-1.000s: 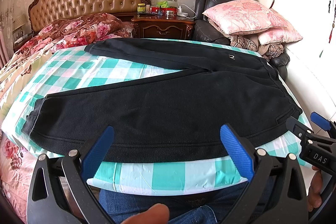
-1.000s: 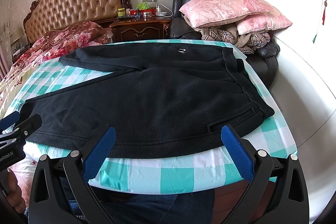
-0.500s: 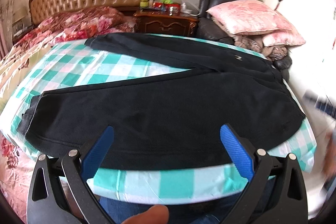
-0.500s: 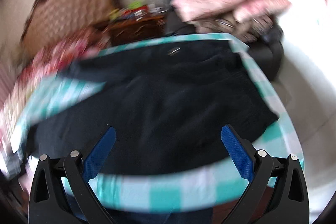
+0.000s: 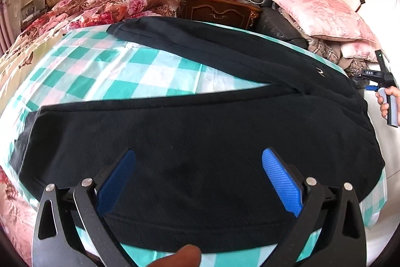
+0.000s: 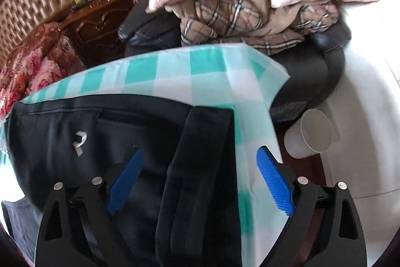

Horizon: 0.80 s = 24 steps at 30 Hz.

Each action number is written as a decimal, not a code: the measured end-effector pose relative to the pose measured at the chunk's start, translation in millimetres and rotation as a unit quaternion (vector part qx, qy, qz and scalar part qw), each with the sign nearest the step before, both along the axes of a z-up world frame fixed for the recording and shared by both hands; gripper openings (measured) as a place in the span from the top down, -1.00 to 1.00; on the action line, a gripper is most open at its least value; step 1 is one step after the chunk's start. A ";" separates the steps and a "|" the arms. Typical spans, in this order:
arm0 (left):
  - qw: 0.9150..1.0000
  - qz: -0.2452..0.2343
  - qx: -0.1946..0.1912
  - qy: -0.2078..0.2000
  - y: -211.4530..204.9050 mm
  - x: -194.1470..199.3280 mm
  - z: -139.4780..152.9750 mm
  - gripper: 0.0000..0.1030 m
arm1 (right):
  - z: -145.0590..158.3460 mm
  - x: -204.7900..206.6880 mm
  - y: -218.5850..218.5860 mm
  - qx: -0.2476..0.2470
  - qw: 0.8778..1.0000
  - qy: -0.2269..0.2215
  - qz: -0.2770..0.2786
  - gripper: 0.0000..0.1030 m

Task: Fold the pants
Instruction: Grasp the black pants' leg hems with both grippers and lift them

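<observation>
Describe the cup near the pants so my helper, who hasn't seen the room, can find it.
Start at the table under the teal-and-white checked cloth and go to its far corner beside the black leather armchair. Just off that corner lies a translucent white plastic cup, tipped sideways: the only pale, see-through thing among dark furniture.

A table covered with a green-and-white checked cloth (image 5: pixel 140 71) carries the black pants (image 5: pixel 200 131), spread flat with the two legs splayed apart toward the left, bare cloth showing between them. The waistband (image 6: pixel 200 167) lies near the cloth's right edge, by the far corner (image 6: pixel 262 71), a small white logo (image 6: pixel 80 139) beside it.
</observation>
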<state>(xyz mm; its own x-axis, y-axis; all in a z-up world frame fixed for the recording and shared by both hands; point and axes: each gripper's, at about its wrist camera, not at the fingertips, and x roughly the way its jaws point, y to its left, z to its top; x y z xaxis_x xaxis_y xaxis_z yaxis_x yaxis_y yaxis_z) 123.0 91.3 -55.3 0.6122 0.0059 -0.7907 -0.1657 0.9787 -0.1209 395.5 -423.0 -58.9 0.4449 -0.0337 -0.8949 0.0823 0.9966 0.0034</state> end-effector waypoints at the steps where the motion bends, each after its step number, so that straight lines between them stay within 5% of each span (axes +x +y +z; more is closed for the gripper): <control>1: 1.000 0.001 0.003 0.000 2.1 3.9 1.6 -0.97 | -6.8 8.7 -0.3 -0.001 1.000 0.006 0.003 -0.70; 4: 1.000 0.002 0.014 -0.003 5.6 14.5 8.1 -0.97 | -25.7 31.5 -1.5 -0.011 1.000 0.016 0.021 -0.61; 7: 1.000 0.002 0.020 -0.008 7.1 23.9 13.7 -0.97 | -39.7 42.7 0.1 -0.002 0.999 0.028 0.033 -0.19; 8: 1.000 0.002 0.021 -0.008 6.3 25.3 14.8 -0.97 | -37.0 40.8 3.6 -0.010 0.999 0.013 0.041 0.28; 11: 1.000 0.001 0.023 -0.011 4.6 36.3 15.9 -0.97 | -20.2 30.1 16.4 -0.032 0.996 -0.017 0.078 0.76; 14: 1.000 -0.005 0.022 -0.013 4.3 55.1 13.8 -0.97 | 18.2 -0.4 31.3 -0.043 0.990 -0.077 0.108 0.77; 19: 0.999 0.000 -0.025 -0.025 25.0 106.7 23.1 -0.97 | 93.5 -98.5 63.4 -0.030 0.959 -0.203 0.195 0.79; 24: 0.991 -0.002 -0.133 -0.024 76.5 196.4 30.3 -0.97 | 114.9 -203.5 77.5 -0.003 0.930 -0.263 0.257 0.80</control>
